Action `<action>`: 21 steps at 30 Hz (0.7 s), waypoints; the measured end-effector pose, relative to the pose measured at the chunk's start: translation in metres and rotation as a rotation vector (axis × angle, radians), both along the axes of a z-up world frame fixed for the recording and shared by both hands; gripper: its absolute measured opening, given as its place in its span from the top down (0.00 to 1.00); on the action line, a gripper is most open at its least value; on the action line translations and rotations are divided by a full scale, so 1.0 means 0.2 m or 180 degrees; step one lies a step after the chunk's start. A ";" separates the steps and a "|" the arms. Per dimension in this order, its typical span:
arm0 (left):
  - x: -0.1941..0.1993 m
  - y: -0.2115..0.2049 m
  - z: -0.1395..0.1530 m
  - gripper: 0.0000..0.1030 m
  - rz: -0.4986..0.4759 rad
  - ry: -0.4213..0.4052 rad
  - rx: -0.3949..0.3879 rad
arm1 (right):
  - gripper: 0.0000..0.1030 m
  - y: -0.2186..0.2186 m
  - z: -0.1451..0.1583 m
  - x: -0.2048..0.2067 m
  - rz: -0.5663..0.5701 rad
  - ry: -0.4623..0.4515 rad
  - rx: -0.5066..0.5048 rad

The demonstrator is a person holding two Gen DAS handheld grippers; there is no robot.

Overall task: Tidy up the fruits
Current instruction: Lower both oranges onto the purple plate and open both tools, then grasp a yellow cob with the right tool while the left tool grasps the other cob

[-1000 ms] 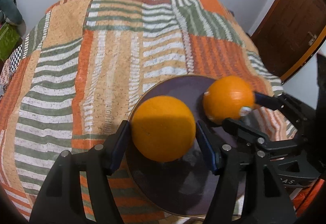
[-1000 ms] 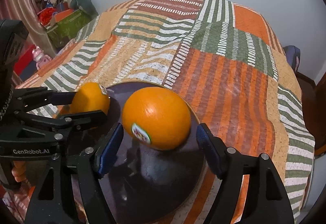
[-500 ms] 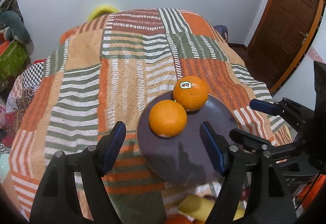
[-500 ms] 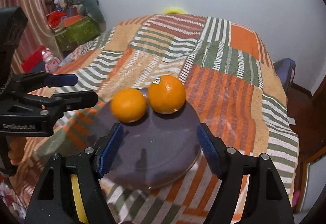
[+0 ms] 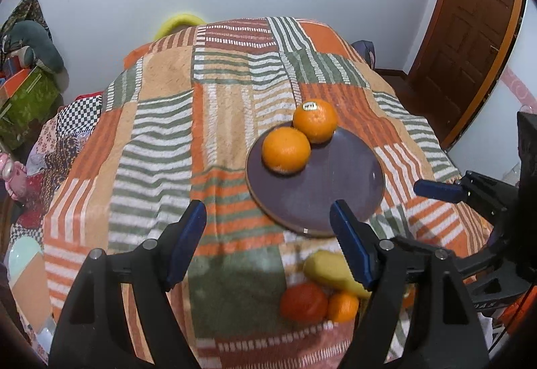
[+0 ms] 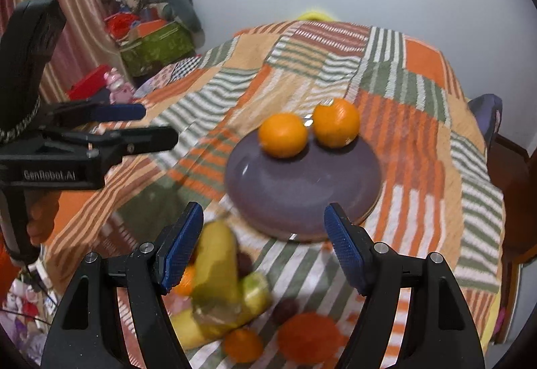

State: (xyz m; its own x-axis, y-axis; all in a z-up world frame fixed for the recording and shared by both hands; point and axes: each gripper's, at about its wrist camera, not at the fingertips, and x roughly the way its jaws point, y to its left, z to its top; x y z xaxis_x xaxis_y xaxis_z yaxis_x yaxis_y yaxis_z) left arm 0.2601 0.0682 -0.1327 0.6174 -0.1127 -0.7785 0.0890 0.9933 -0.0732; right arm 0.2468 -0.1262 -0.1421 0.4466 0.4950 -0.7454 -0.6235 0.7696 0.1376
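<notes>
Two round oranges (image 5: pixel 286 150) (image 5: pixel 314 120) sit touching at the far side of the dark purple round plate (image 5: pixel 335 191). Left gripper (image 5: pixel 268 236) and right gripper (image 6: pixel 263 243) are both apart and empty, the left's jaws having just widened. A yellow banana (image 6: pixel 214 271) and smaller red and orange fruits (image 6: pixel 307 337) lie unsorted on the near striped blanket (image 5: pixel 161 134), so most work likely remains.

plate (image 5: pixel 339 187): smooth glazed ceramic, faint sheen; oranges (image 5: pixel 286 150): dimpled, slightly glossy peel; blanket (image 5: pixel 161 134): fuzzy matt woven cloth; gripper pads (image 6: pixel 342 246): blue textured rubbery facing; door (image 5: pixel 470 33): dark polished wood
</notes>
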 end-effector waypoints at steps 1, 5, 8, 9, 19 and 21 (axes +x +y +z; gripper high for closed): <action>-0.02 0.00 0.00 0.26 -0.0003 0.0008 0.0007 | 0.30 0.01 -0.01 -0.02 0.0031 0.0017 -0.0018; -0.08 0.01 -0.03 0.26 -0.0014 0.0053 0.0037 | 0.34 0.05 -0.08 -0.09 0.0144 0.0103 -0.0089; -0.12 0.02 -0.06 0.26 -0.0010 0.0100 0.0051 | 0.51 0.10 -0.13 -0.10 0.0220 0.0220 -0.0130; -0.13 0.03 -0.06 0.26 -0.0008 0.0110 0.0059 | 0.57 0.11 -0.15 -0.10 0.0251 0.0302 -0.0134; -0.14 0.08 -0.14 0.26 0.0051 0.0219 -0.0004 | 0.61 0.22 -0.26 -0.04 0.0347 0.0570 -0.0283; -0.13 0.09 -0.15 0.26 0.0058 0.0235 -0.0004 | 0.61 0.23 -0.29 -0.03 0.0346 0.0610 -0.0325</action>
